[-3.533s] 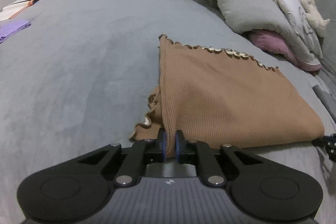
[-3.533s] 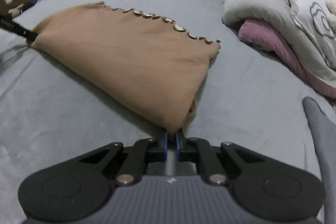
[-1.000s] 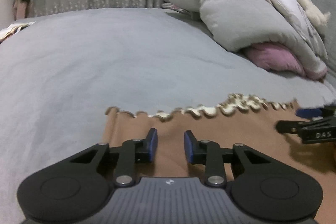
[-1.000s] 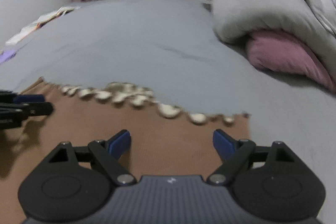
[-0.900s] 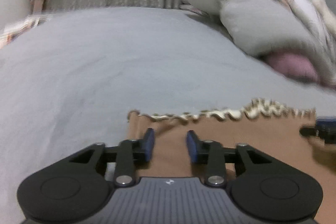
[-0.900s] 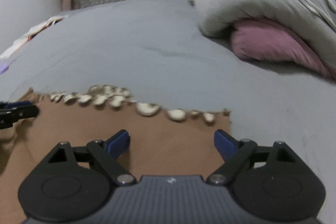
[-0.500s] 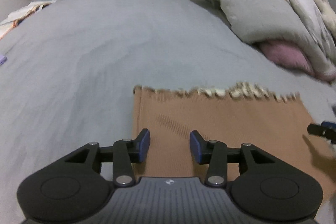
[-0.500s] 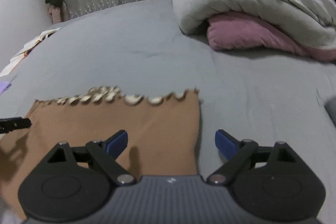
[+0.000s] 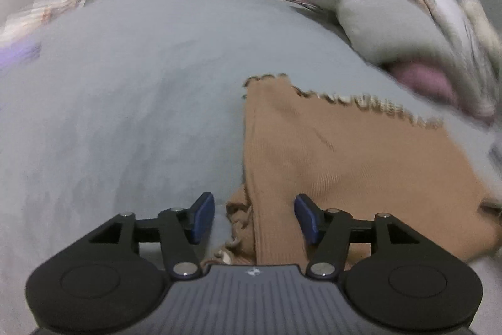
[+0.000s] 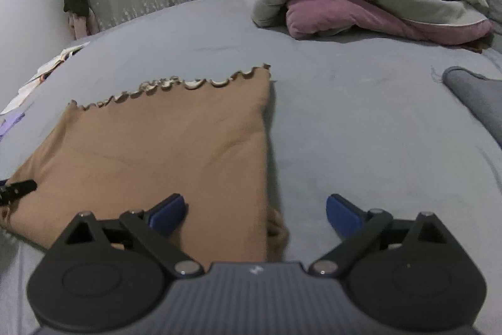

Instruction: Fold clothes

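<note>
Cloth [image 10: 163, 146], brown, folded flat, scalloped hem at 12 o'clock, lies on our grey bed [image 10: 360, 121]. Both claws, left [image 9: 254, 218] and right [image 10: 254, 214], are opening above its near corners, gripping nothing.

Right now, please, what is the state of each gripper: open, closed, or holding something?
Left gripper: opening, holding nothing; the brown ribbed garment lies loose between its jaws.
Right gripper: wide and opening, holding nothing; the garment's edge lies under it.
</note>
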